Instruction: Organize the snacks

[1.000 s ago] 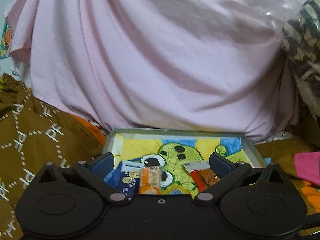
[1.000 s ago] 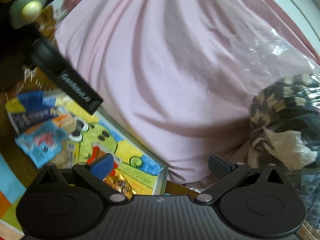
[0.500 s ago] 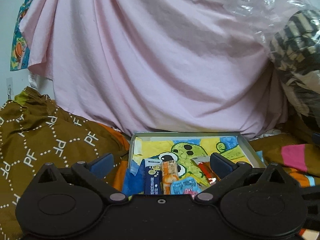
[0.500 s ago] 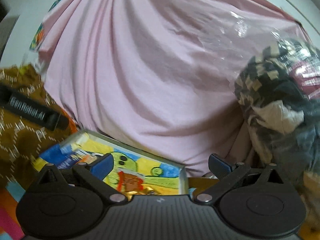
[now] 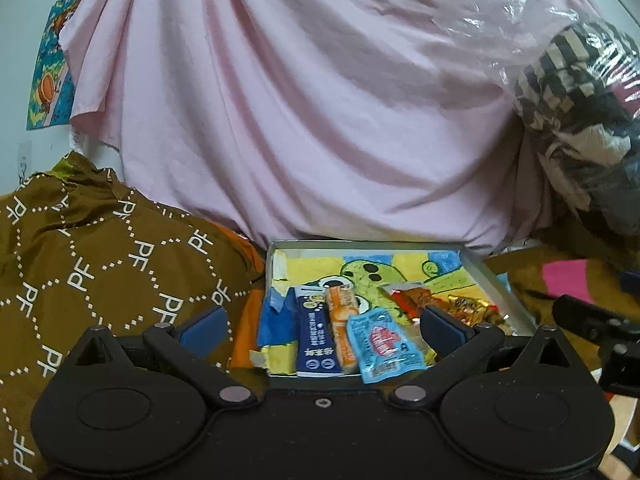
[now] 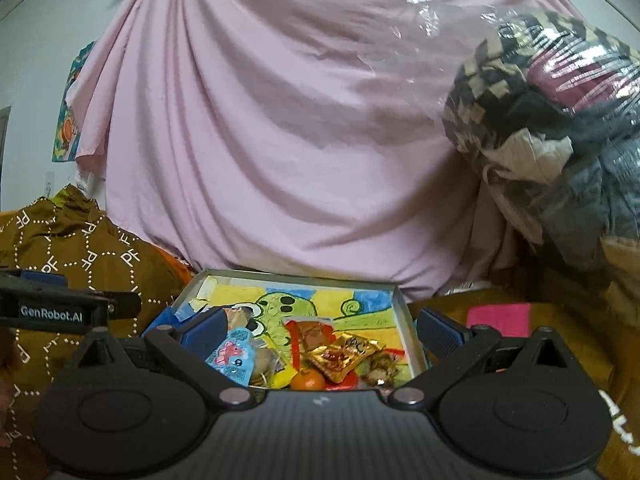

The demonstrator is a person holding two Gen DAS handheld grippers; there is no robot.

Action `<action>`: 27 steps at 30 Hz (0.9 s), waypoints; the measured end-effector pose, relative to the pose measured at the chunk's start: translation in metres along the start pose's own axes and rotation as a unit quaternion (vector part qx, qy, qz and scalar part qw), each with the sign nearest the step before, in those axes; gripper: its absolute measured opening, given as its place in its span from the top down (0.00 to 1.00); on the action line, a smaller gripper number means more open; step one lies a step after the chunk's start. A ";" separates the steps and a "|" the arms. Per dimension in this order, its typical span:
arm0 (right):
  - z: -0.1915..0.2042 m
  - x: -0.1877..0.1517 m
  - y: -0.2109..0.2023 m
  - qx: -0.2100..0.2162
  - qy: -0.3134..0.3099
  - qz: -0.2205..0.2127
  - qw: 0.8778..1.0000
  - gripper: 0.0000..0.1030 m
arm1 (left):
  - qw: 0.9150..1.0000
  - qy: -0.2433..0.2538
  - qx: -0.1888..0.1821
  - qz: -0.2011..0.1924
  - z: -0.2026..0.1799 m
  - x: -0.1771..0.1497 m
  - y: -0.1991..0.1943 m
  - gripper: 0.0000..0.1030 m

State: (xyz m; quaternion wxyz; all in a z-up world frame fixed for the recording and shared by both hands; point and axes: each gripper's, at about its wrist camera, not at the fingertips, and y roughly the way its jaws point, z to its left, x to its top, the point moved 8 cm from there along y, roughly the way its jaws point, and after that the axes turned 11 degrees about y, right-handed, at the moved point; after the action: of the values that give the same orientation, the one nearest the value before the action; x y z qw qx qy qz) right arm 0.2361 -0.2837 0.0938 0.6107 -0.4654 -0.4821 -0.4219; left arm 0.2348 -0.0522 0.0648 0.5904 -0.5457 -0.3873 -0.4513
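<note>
A metal tray (image 5: 498, 280) with a yellow-and-green cartoon lining holds several snack packets: a dark blue one (image 5: 316, 334), an orange stick (image 5: 342, 320), a light blue pouch (image 5: 384, 344), a red-brown packet (image 5: 412, 296) and a gold one (image 5: 470, 308). In the right wrist view the tray (image 6: 408, 320) also holds the gold packet (image 6: 344, 354) and a small orange fruit (image 6: 307, 380). My left gripper (image 5: 322, 326) is open and empty, held back from the tray's near edge. My right gripper (image 6: 320, 330) is open and empty, also in front of the tray.
A pink sheet (image 5: 312, 100) hangs behind the tray. Brown patterned cloth (image 5: 100, 264) lies to the left. A plastic bag of clothes (image 6: 552, 128) bulges at the right. A pink patch (image 6: 498, 318) lies right of the tray.
Both grippers have pulled back and levelled out, so the whole tray and more of the room now show. The right view swung from a tilted look to a straight one. Both stay open.
</note>
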 end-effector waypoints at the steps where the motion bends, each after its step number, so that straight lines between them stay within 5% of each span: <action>1: 0.001 -0.001 0.001 0.000 0.002 0.000 1.000 0.00 | 1.000 0.003 0.002 0.000 0.001 -0.001 0.001 0.01; 27: -0.011 -0.033 -0.023 -0.001 0.064 0.023 0.998 0.00 | 1.000 0.002 0.010 0.010 0.007 -0.039 -0.028 0.01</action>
State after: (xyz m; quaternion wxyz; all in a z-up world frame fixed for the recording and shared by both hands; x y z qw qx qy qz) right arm 0.2106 -0.2974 0.0639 0.6493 -0.4492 -0.4304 -0.4374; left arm 0.1965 -0.0409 0.0368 0.6012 -0.5429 -0.3849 -0.4423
